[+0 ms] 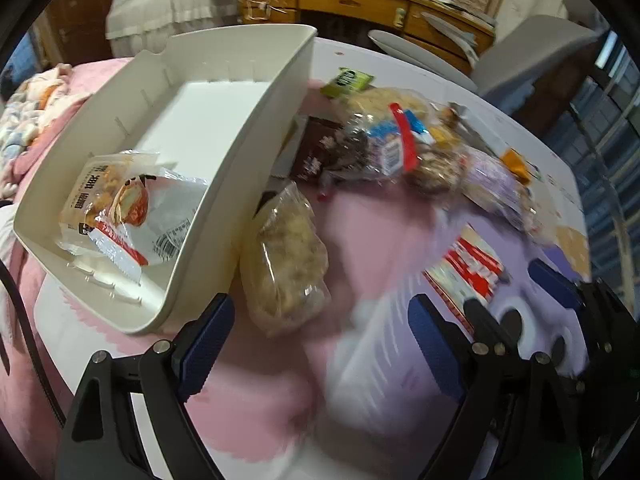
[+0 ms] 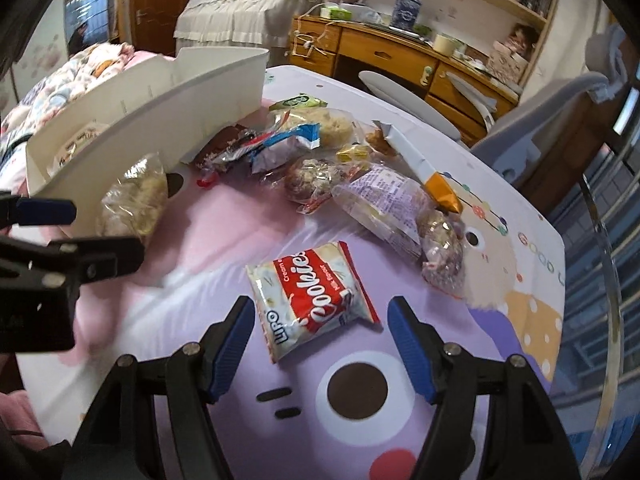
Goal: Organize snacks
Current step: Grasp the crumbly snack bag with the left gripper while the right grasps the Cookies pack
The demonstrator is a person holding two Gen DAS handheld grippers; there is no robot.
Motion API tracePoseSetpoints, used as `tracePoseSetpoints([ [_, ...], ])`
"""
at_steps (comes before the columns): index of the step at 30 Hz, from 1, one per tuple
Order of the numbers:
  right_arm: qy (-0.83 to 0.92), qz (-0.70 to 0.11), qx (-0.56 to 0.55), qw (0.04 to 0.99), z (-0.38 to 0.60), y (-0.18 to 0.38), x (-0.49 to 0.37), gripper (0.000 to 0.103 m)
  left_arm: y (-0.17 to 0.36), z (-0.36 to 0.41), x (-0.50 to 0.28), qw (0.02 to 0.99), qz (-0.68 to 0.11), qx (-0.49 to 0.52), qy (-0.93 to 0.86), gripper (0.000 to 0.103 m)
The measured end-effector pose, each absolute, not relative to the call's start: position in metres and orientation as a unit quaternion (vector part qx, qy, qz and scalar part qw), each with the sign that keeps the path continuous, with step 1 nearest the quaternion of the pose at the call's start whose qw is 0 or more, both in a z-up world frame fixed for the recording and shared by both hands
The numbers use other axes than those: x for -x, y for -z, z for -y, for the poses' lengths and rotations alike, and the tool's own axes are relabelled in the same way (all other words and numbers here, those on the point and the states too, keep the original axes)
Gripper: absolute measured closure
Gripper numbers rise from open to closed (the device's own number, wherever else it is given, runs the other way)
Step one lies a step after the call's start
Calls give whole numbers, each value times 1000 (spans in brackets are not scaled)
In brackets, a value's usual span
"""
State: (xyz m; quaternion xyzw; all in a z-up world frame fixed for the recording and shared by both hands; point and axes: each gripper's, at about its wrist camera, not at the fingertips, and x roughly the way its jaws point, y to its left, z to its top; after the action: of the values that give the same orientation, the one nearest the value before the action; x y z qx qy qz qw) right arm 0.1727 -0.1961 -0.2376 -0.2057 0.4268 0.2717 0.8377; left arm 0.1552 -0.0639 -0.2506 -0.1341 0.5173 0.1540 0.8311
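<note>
A white bin stands at the table's left and holds one orange-and-white snack packet. A clear bag of pale puffs lies against the bin's outer wall. My left gripper is open and empty just in front of that bag. A red-and-white cookies packet lies flat on the purple cloth. My right gripper is open with its fingertips either side of the packet's near end. The bin and the left gripper also show in the right wrist view.
A pile of several wrapped snacks lies mid-table behind the cookies, with a purple packet and an orange-tipped stick pack. The table edge curves at right. A grey chair and a wooden desk stand beyond.
</note>
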Motion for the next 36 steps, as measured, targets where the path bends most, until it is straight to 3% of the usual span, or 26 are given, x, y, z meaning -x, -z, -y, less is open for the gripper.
tracePoseSetpoints([
  [15, -291, -396, 227, 841, 176, 264, -181, 33, 277, 65, -181, 818, -496, 121, -265, 16],
  [20, -290, -406, 199, 843, 178, 266, -189, 33, 276, 66, -182, 812, -494, 112, -289, 24],
  [23, -288, -410, 182, 846, 181, 267, -192, 33, 274, 66, -180, 809, -494, 103, -302, 38],
  [25, -289, -409, 177, 847, 182, 268, -193, 34, 272, 67, -178, 812, -492, 102, -297, 60],
  [29, -289, -409, 174, 848, 182, 268, -194, 38, 272, 63, -176, 818, -491, 110, -278, 67],
  [31, -296, -414, 176, 842, 181, 267, -193, 47, 271, 60, -175, 819, -489, 119, -275, 68],
  [36, -294, -427, 176, 837, 179, 266, -195, 48, 269, 62, -171, 820, -495, 112, -264, 70],
])
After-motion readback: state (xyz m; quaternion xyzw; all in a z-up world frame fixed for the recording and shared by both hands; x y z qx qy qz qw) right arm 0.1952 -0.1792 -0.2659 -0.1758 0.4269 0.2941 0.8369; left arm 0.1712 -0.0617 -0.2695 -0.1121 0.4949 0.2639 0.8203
